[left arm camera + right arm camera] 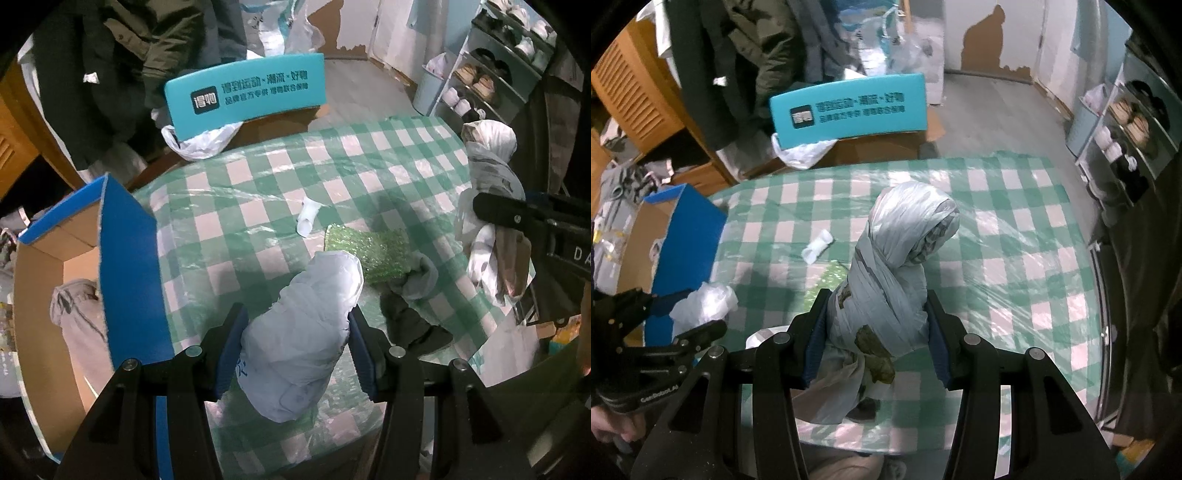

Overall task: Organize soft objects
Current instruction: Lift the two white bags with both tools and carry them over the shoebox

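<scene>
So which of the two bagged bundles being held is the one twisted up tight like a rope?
The one in the right gripper: the twisted bundle is wound in bands, while the loose bundle in the left gripper is smooth and puffy.

The left gripper points steeply down, its two black fingers with blue pads pressed against the sides of a pale plastic-wrapped bundle. The right gripper tilts down likewise, its blue pads clamped on a twisted grey bag bundle. In the right wrist view a hand grips the left tool's handle at the lower left edge; it is partly cropped, so its fingers are hard to make out.
</scene>
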